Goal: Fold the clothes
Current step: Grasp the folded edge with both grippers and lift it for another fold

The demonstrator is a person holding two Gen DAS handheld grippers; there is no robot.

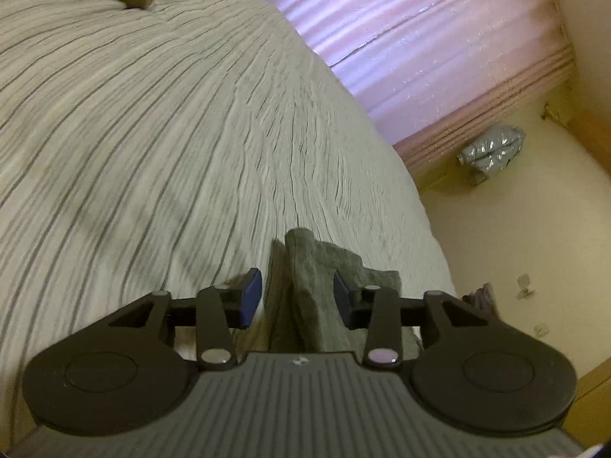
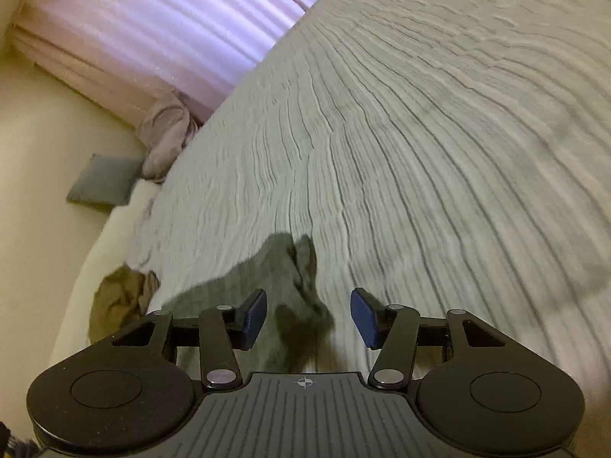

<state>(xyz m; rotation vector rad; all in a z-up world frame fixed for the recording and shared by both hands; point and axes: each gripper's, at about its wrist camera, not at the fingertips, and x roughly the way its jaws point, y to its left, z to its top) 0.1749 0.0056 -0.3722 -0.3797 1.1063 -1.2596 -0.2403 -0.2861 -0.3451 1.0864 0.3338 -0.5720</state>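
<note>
Grey garment (image 1: 305, 290) bunched, ridge pointing up the bedspread (image 1: 152, 133).

Rumpled grey-green garment (image 1: 309, 290) on the striped bed cover (image 1: 152, 133)

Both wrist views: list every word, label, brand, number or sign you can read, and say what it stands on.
No readable text in either view.
Left gripper body: a small pale mark, no letters.
Right gripper body: a small crosshair sign, no letters.
Grey garment, striped bedspread, pink curtain: no print or label visible.
Wall fittings: too small and blurred.
</note>
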